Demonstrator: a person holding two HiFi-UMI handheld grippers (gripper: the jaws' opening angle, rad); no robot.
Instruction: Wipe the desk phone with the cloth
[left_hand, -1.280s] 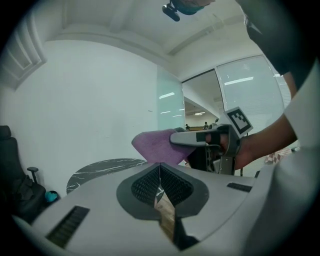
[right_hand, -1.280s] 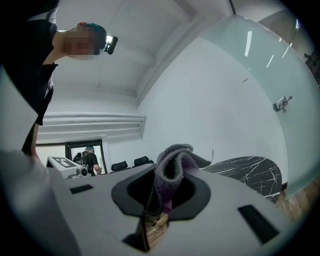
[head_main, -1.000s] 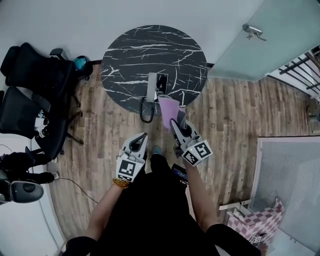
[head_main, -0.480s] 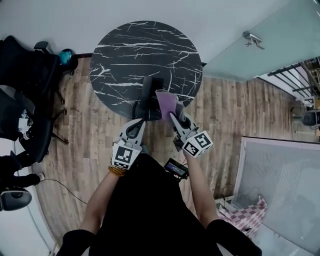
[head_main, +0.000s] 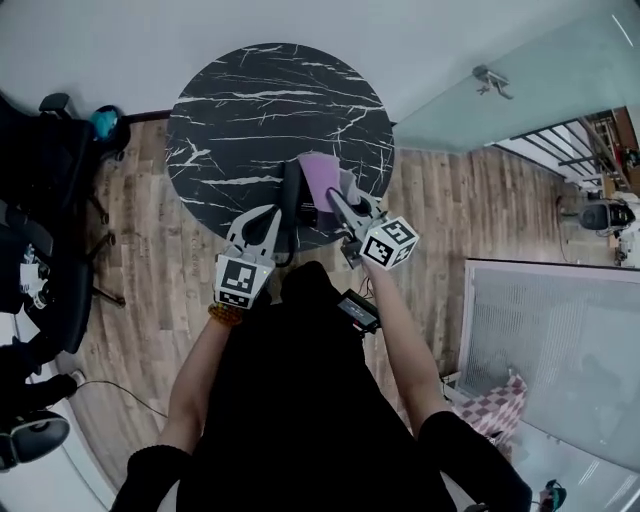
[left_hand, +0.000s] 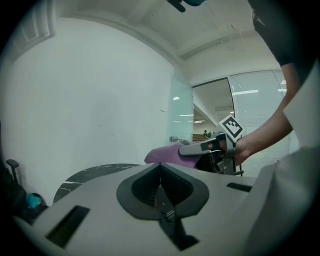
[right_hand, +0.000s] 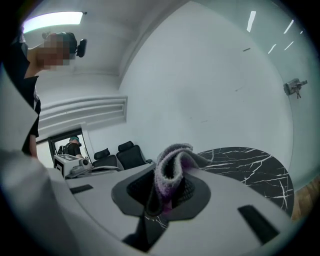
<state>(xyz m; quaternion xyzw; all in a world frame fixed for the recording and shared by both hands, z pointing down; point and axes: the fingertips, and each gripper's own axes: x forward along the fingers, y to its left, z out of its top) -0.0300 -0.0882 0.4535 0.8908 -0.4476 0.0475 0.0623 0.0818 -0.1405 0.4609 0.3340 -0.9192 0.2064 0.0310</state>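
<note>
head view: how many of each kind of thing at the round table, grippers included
grippers: 2 (left gripper, right gripper)
cloth: 1, purple, in the right gripper
desk phone: 1
table: 1, black marble
total: 5

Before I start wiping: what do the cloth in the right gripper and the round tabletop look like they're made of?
Cloth: soft purple fabric, probably microfibre or terry. It shows a fuzzy nap and folds limply where the right gripper pinches it. Tabletop: black with white veins and a smooth look. It could be marble or a marble-look laminate; I cannot tell which.
</note>
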